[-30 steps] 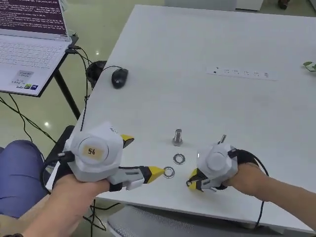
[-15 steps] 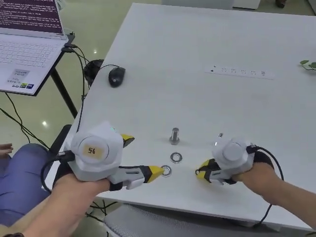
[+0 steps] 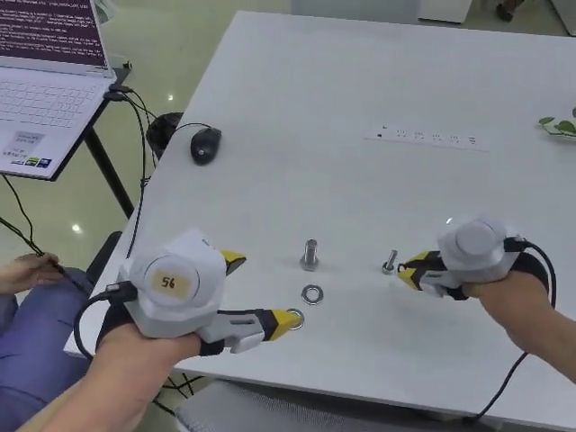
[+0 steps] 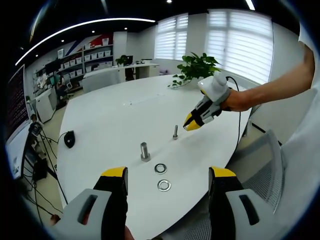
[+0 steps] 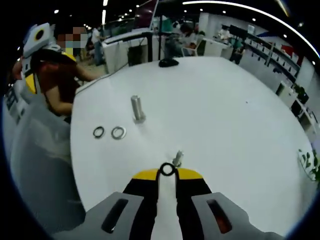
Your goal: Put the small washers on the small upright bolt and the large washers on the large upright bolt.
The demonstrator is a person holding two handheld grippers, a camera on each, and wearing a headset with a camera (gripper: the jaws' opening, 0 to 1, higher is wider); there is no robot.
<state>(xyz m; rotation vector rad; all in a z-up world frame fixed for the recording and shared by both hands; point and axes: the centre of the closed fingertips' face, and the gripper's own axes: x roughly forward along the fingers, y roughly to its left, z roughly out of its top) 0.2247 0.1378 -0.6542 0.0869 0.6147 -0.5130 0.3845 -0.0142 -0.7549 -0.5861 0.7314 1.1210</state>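
**On the white table (image 3: 297,108): both bolts upright, a washer in the right jaws**

The white table carried both bolts upright near its front edge. The large bolt (image 3: 310,255) stood toward the left and the small bolt (image 3: 389,264) toward the right, well apart. A loose washer (image 3: 312,294) lay flat just in front of the large bolt. A second loose washer (image 4: 164,185) lay closer to the table's edge.

The left gripper (image 3: 261,290) was held low at that edge, its jaws spread wide and holding nothing. In the left gripper view both loose washers lay beyond the gap between its yellow tips.

The right gripper (image 5: 167,174) was clamped on a small washer (image 5: 167,170), pinched between its yellow tips with the ring facing that gripper's camera. The small bolt stood just beyond the held washer. Whether the two touched could not be told.

Farther back on the table were a mouse (image 3: 205,144) and a power strip (image 3: 427,139). A laptop (image 3: 45,81) sat on a stand beside the table.
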